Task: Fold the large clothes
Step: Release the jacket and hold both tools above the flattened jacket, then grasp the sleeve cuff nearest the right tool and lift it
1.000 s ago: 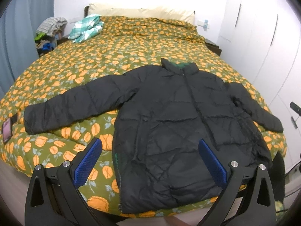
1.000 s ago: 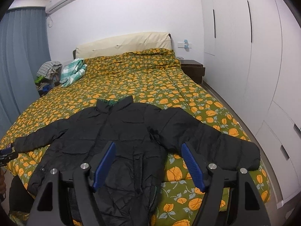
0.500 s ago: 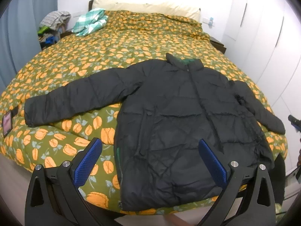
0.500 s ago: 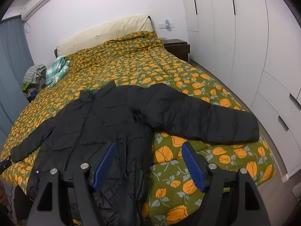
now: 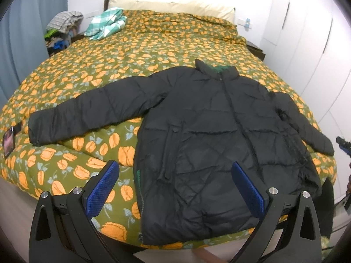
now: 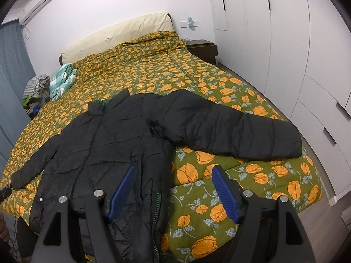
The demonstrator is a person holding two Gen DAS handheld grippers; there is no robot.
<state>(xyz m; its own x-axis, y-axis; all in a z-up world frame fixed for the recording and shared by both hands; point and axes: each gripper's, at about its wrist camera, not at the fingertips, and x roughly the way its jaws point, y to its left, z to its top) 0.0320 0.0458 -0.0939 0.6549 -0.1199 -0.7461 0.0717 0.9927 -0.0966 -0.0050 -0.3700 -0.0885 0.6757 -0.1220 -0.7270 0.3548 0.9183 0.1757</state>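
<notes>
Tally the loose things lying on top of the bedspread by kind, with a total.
Black quilted puffer jacket: 1
Green-and-white checked cloth bundle: 1
Dark phone with a pink screen, at the bedspread's edge: 1
Total: 3

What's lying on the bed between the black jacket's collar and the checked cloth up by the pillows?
Only bare floral bedspread; in the left wrist view nothing lies between the jacket collar and the checked cloth.

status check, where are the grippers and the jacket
Left gripper and right gripper open, empty, above the hem. Black jacket flat on bed, zipped, sleeves spread, unfolded. Nothing on it.
</notes>
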